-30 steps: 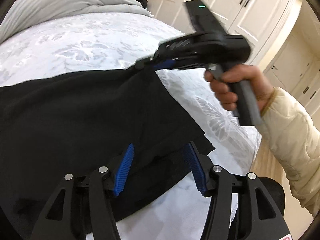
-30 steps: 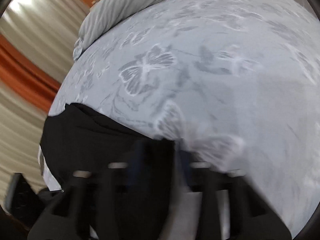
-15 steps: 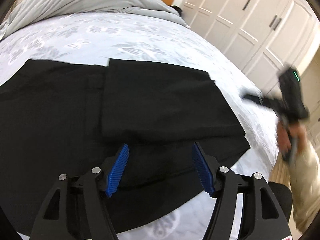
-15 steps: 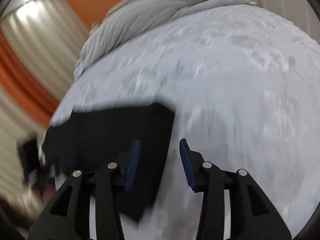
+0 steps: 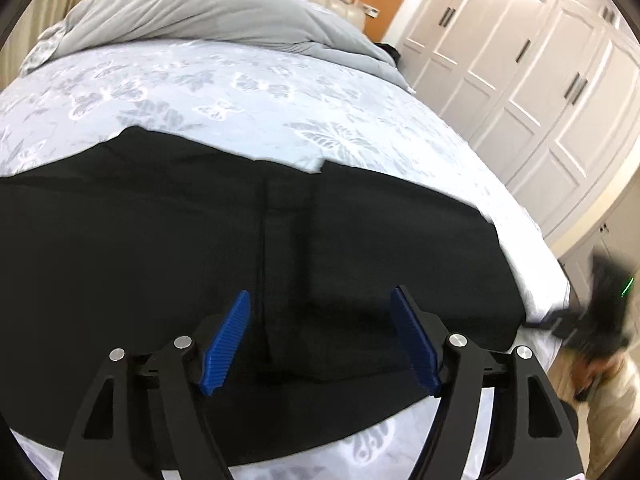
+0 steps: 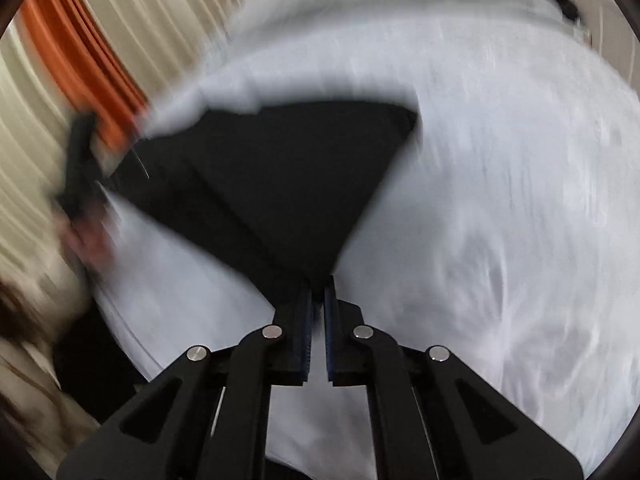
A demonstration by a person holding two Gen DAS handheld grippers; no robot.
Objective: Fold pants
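Right wrist view: right tool point(image 6: 317, 292) pinches black pants point(image 6: 280, 184) on bed point(image 6: 500, 200).

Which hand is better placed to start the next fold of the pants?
Right: its tongs are shut on a corner of the pants. The left tongs are opening above the cloth, gripping nothing.

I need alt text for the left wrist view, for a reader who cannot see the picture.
Black pants lie spread on a bed with a pale butterfly-print cover, one end folded over the middle. The left gripper hangs over them, its jaws opening with nothing between the blue pads. White wardrobe doors stand at the right.
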